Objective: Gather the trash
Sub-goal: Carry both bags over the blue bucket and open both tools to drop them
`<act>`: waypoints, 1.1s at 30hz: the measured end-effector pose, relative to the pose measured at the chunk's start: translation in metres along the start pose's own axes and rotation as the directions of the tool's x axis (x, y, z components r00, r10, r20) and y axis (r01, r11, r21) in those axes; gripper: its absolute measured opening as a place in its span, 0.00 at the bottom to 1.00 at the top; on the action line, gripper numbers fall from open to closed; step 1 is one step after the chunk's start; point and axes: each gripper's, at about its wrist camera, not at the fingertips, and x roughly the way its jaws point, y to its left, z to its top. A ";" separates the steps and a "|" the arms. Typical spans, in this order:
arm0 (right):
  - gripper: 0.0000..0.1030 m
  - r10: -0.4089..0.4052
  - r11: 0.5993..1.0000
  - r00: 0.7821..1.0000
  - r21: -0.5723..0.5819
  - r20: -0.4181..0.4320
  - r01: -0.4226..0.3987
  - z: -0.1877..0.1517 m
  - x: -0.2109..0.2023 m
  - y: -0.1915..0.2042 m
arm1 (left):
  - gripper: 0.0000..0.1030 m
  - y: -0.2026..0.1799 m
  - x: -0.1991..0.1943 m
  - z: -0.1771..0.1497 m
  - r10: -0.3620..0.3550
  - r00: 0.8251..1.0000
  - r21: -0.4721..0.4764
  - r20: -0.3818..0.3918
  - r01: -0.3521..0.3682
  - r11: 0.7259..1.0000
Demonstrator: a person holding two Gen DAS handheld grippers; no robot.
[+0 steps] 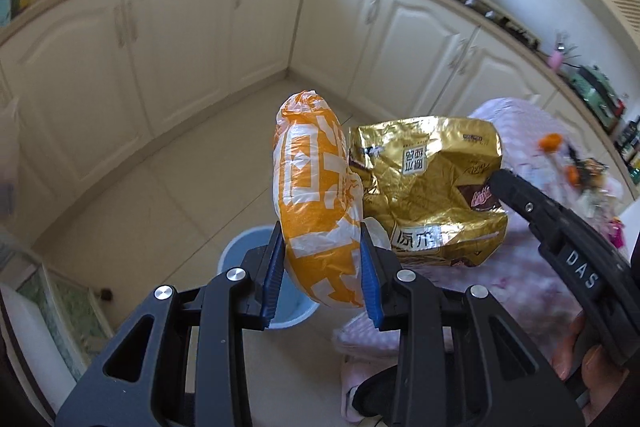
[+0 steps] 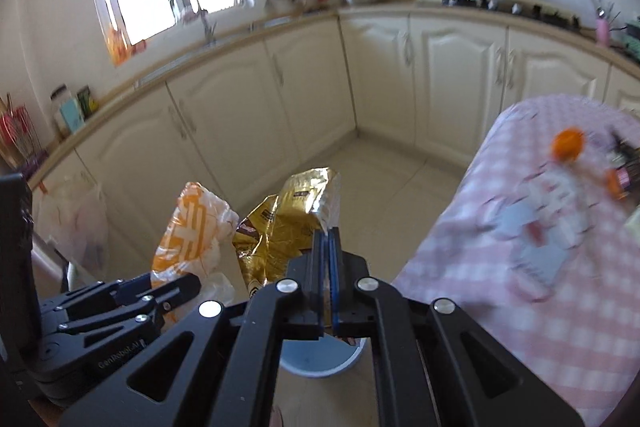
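Left wrist view: nearest, the left gripper point(image 1: 322, 267) pinches a soft orange-and-white plastic bag point(image 1: 312, 187) mid-body; right gripper point(image 2: 326, 263) is clamped on a light, crinkly gold foil wrapper point(image 2: 288, 223) edge. Both hang above the blue bin point(image 1: 244, 247), beside the checked table point(image 2: 500, 227) farther right.

We cannot make out the blurred small items point(image 2: 560, 187) on the pink checked tablecloth point(image 2: 480, 267); the gripped wrappers mostly hide the round pale blue bin point(image 1: 236, 247).

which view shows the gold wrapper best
The left wrist view: the gold wrapper faces the camera almost whole, print readable. The right wrist view shows the gold wrapper edge-on and crumpled, pinched in the right tool.
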 end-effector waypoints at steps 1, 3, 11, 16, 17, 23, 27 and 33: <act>0.03 0.004 1.000 0.999 -0.003 -0.036 -0.004 -0.004 0.020 0.004 | 0.31 0.009 0.015 -0.001 0.015 1.000 -0.016 -0.027 -0.015 1.000; 0.03 0.002 1.000 0.995 -0.007 -0.099 -0.003 -0.011 0.058 0.010 | 0.31 0.019 0.035 -0.002 0.034 0.997 -0.039 -0.065 -0.037 0.999; 0.07 0.036 0.999 0.966 0.003 -0.258 -0.037 -0.028 0.165 0.025 | 0.31 0.056 0.105 -0.005 0.074 0.980 -0.089 -0.186 -0.092 0.992; 0.32 0.034 0.999 0.949 -0.027 -0.315 -0.045 -0.036 0.198 0.034 | 0.31 0.060 0.127 -0.005 0.079 0.972 -0.103 -0.223 -0.104 0.989; 0.32 0.028 0.999 0.947 -0.031 -0.320 -0.040 -0.037 0.202 0.035 | 0.31 0.059 0.130 -0.006 0.077 0.970 -0.104 -0.229 -0.103 0.989; 0.37 -0.028 0.999 0.952 -0.033 -0.305 0.019 -0.041 0.191 0.025 | 0.32 0.065 0.138 -0.014 0.060 0.967 -0.090 -0.248 -0.084 0.992; 0.38 -0.068 0.997 0.967 -0.051 -0.245 0.057 -0.036 0.168 0.022 | 0.33 0.062 0.137 -0.011 0.046 0.970 -0.081 -0.240 -0.067 0.994; 0.41 -0.094 0.994 0.986 -0.072 -0.136 0.084 -0.019 0.139 0.017 | 0.48 0.053 0.121 0.001 0.049 0.981 -0.060 -0.186 -0.062 0.996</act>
